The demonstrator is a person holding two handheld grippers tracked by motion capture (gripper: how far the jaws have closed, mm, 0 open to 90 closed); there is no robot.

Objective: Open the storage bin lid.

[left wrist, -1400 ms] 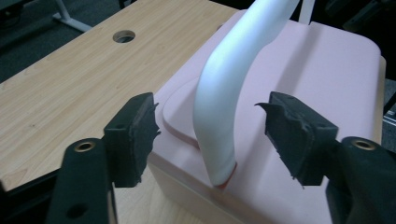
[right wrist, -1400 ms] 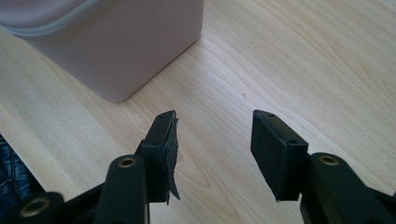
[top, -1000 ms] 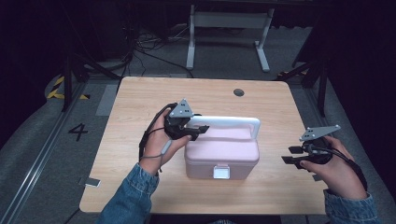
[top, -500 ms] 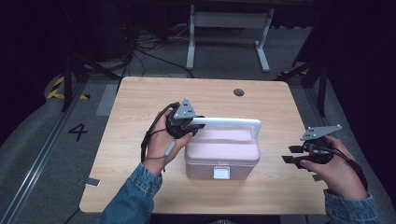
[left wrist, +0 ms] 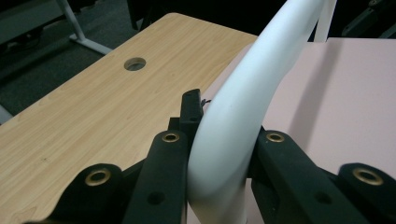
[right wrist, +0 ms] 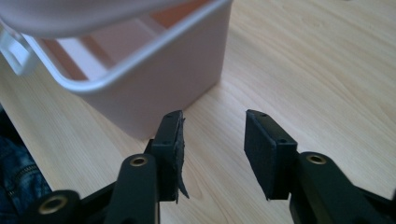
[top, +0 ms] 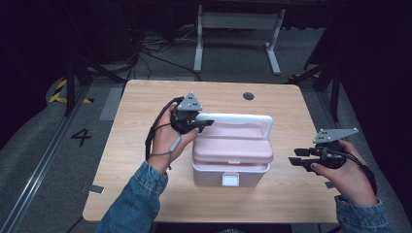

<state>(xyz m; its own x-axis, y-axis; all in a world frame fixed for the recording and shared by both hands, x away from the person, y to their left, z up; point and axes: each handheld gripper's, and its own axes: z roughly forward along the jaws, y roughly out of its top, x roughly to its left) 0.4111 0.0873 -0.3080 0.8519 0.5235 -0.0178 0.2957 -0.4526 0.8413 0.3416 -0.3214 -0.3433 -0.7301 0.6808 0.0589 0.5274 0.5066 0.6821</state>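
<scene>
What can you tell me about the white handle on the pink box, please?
The white handle is a smooth, glossy, plastic-looking bar with rounded corners, standing raised above the lid of the pink box, its legs dropping to the box's two ends. The left gripper is shut on its left corner, black fingers pressing both sides of the bend. Nothing else touches it.

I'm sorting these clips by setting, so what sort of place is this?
Probably a lab or workshop set up for recording, not a home. A bare wooden table with a cable hole stands on grey carpet, a metal frame and loose cables lie behind it, and a number 4 marks the floor.
</scene>
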